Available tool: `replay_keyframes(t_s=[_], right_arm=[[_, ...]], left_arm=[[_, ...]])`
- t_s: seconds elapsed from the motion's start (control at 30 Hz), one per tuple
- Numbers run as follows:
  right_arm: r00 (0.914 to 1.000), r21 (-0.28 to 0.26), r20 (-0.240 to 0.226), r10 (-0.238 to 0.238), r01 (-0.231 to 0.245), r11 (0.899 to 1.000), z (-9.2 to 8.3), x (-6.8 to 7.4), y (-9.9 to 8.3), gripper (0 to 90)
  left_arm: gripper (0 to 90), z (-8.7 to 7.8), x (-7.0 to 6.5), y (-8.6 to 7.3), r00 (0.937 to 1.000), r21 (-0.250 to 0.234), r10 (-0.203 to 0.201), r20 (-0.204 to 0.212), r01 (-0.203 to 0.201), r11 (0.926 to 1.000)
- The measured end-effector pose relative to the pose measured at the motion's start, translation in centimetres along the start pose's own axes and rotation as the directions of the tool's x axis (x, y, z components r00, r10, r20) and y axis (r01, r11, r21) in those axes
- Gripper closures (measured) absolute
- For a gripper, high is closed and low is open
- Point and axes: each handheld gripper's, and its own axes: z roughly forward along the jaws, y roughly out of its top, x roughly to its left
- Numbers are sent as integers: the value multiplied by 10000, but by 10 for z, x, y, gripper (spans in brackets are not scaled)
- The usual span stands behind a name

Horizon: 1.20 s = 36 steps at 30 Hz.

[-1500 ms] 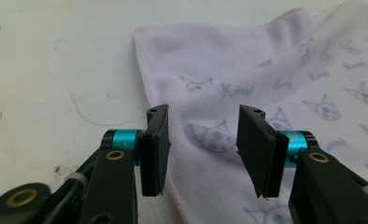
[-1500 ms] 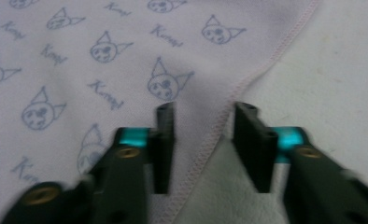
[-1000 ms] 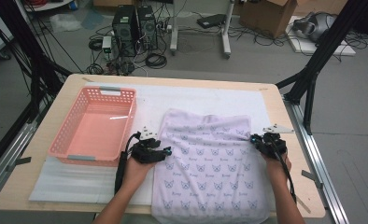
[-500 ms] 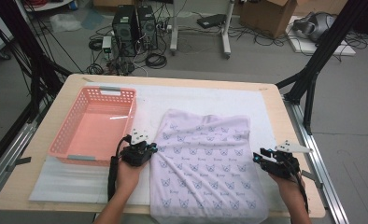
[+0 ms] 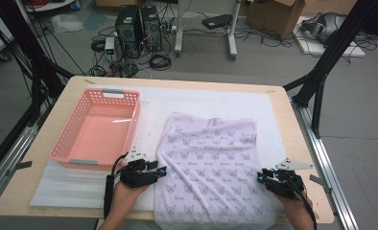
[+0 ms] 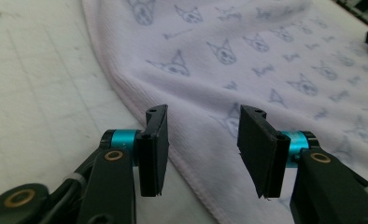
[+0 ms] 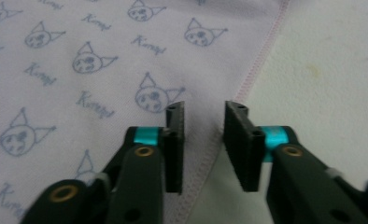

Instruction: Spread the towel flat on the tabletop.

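Note:
A pale lilac cloth (image 5: 213, 165) printed with small cat faces lies flat on the white mat, reaching the table's near edge. My left gripper (image 5: 159, 170) sits at the cloth's left hem, open, its jaws straddling the stitched edge (image 6: 140, 109) with nothing pinched. My right gripper (image 5: 261, 177) rests at the right hem low down, open too, with the pink-stitched edge (image 7: 254, 67) running up between its jaws. In the left gripper view, the cloth (image 6: 247, 60) spreads away to the right; the right gripper view has the cloth (image 7: 102, 60) at its left.
A pink plastic basket (image 5: 62, 148) stands empty on the left of the table, just behind my left hand. A white mat (image 5: 216, 103) covers the wooden table (image 5: 48, 110). Beyond the far edge stand computer towers (image 5: 136, 26), cables and black frame legs.
Both grippers have drawn back toward the near edge along the cloth's sides. The right one moved farther down the right hem; the left has shifted slightly right to the left hem.

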Motion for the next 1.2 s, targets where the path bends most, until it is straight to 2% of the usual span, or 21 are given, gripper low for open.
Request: replay_keyframes(t_s=[0.07, 0.1, 0.13, 0.17, 0.3, 0.37, 0.43, 0.53, 0.6, 0.63, 0.67, 0.7, 0.77, 0.8, 0.87, 1.0, 1.07, 1.1, 1.13, 1.17, 1.2], right_arm=[[9996, 27, -178, 214, -213, 9998, -2, -2, -2, 843], [9989, 13, -298, 367, -367, 9993, -3, -3, -3, 853], [9987, 20, -341, 383, -382, 9993, -3, -2, -3, 859], [9986, 34, -399, 336, -335, 9994, -5, -2, -4, 862], [9981, 225, -500, 360, -349, 9991, -14, -3, -10, 867], [9977, 286, -510, 453, -439, 9986, -22, -4, -16, 869], [9964, 321, -639, 560, -540, 9980, -29, -5, -22, 869], [9965, 561, -701, 463, -424, 9975, -37, -2, -28, 868], [9966, 723, -682, 468, -419, 9965, -41, 0, -29, 867], [9967, 723, -673, 461, -412, 9965, -42, 1, -29, 857], [9962, 598, -694, 522, -480, 9971, -44, 1, -28, 814], [9962, 327, -625, 599, -579, 9978, -45, 0, -27, 724], [9951, -254, -340, 926, -935, 9953, -44, -3, -21, 628], [9941, -330, -310, 1035, -1045, 9940, -43, -4, -19, 607], [9937, -631, -13, 1118, -1117, 9917, -30, -6, -9, 598], [9940, -441, 425, 1010, -991, 9941, -4, -8, 6, 595], [9945, -145, 590, 863, -856, 9962, 10, -8, 11, 659], [9944, -162, 780, 717, -706, 9974, 10, -8, 12, 784], [9945, 73, 966, 400, -409, 9991, 9, -9, 13, 862], [9957, 190, 868, 335, -353, 9992, 7, -12, 13, 881], [9958, 261, 763, 504, -525, 9983, 5, -16, 12, 886]], left_arm=[[604, 2, -5, -3, 9996, 238, -30, 284, 23, 9997], [633, 2, -10, -3, 9994, 408, 300, 180, -307, 9987], [812, 3, -14, -3, 9978, 627, 652, 124, -658, 9959], [868, 3, -17, -4, 9958, 664, 911, -45, -906, 9937], [886, -5, -16, -7, 9970, 659, 756, -189, -742, 9951], [886, -12, -16, -11, 9982, 672, 600, -76, -593, 9960], [886, -17, -18, -15, 9981, 680, 609, 9, -608, 9958], [885, -23, -23, -21, 9974, 786, 660, 293, -681, 9946], [866, -24, -26, -23, 9964, 719, 744, 406, -772, 9944], [827, -24, -26, -22, 9955, 589, 861, 389, -883, 9943], [740, -24, -24, -21, 9959, 483, 840, 350, -856, 9952], [664, -24, -23, -20, 9966, 300, 760, 314, -770, 9966], [589, -22, -19, -17, 9971, -29, 702, 279, -701, 9975], [562, -20, -17, -14, 9979, -233, 613, 199, -608, 9979], [525, -16, -15, -10, 9982, -437, 591, 105, -586, 9973], [499, -9, -10, -3, 9980, -656, 630, 13, -628, 9959], [493, -7, -8, 1, 9985, -792, 547, -15, -547, 9954], [492, -6, -6, 3, 9988, -840, 498, -22, -498, 9952], [491, -5, -4, 5, 9989, -878, 469, -27, -470, 9950], [489, -4, -3, 7, 9990, -891, 448, -77, -453, 9950], [488, -1, 0, 8, 9990, -872, 445, -84, -451, 9952]])
